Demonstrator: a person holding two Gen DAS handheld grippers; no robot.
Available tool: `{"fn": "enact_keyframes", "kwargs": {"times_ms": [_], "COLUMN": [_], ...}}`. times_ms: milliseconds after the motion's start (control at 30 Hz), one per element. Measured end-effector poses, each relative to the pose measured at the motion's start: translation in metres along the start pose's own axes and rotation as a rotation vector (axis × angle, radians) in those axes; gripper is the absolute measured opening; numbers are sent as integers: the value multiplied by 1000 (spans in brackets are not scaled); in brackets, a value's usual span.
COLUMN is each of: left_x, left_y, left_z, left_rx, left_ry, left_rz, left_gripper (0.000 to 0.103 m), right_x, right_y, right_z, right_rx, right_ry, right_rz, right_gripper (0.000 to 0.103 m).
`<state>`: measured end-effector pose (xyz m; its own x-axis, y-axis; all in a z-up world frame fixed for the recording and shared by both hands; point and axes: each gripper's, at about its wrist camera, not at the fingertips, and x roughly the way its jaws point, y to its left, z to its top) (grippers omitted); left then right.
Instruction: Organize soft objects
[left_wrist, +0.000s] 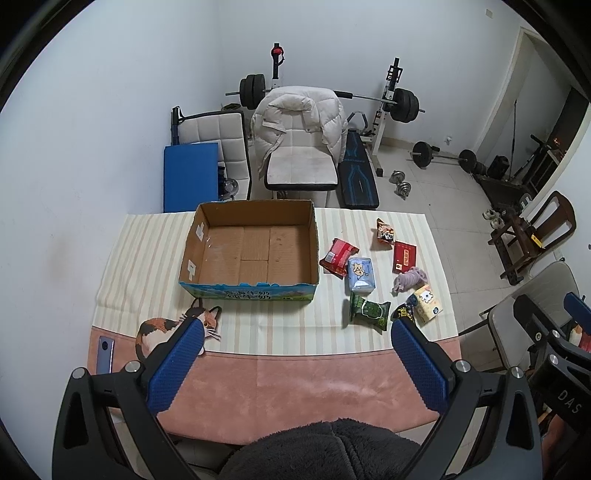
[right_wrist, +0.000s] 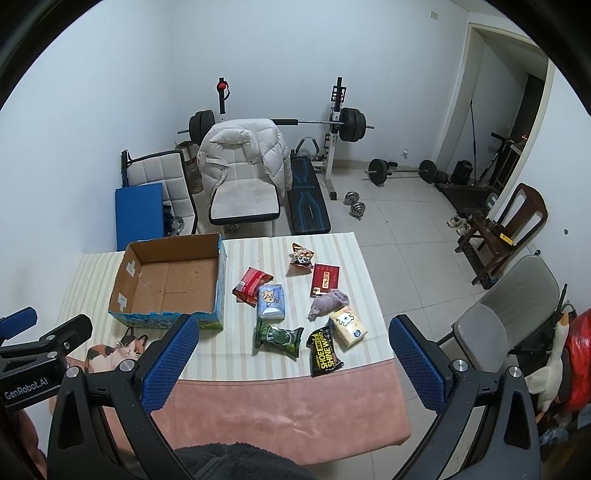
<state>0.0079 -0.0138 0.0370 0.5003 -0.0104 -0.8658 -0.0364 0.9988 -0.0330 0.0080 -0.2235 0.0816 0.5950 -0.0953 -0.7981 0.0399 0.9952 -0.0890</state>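
Note:
An empty open cardboard box (left_wrist: 255, 251) (right_wrist: 170, 284) stands on the table's left half. To its right lie several soft packs: a red pack (left_wrist: 338, 256) (right_wrist: 252, 284), a light blue tissue pack (left_wrist: 361, 275) (right_wrist: 271, 301), a green pack (left_wrist: 370, 314) (right_wrist: 277, 338), a black shoe-wipes pack (right_wrist: 323, 350), a cream tissue pack (left_wrist: 427, 304) (right_wrist: 348, 326), a grey-purple cloth (left_wrist: 409, 279) (right_wrist: 328, 302), a flat red packet (left_wrist: 404, 256) (right_wrist: 325, 279) and a small panda pouch (left_wrist: 385, 230) (right_wrist: 302, 256). My left gripper (left_wrist: 297, 328) and right gripper (right_wrist: 293, 326) are open, empty, above the table's near edge.
A striped and pink cloth with a cat print (left_wrist: 177, 325) covers the table. A phone (left_wrist: 105, 354) lies at the near left. Behind the table are a white chair with a jacket (left_wrist: 301, 144), a weight bench (left_wrist: 360, 173) and barbells. A grey chair (right_wrist: 517, 306) stands right.

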Motion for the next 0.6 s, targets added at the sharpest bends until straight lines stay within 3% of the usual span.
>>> {"fn": "enact_keyframes", "kwargs": {"times_ms": [600], "left_x": [2], "left_y": [3], "left_z": [-2], "left_rx": [-4], "left_ry": [-2], "left_rz": [-3], "left_gripper": [103], "right_x": [1], "right_y": [-2], "right_z": [1], "right_rx": [1], "right_ry": [-11], "right_rz": [-1], "right_gripper": [103]}}
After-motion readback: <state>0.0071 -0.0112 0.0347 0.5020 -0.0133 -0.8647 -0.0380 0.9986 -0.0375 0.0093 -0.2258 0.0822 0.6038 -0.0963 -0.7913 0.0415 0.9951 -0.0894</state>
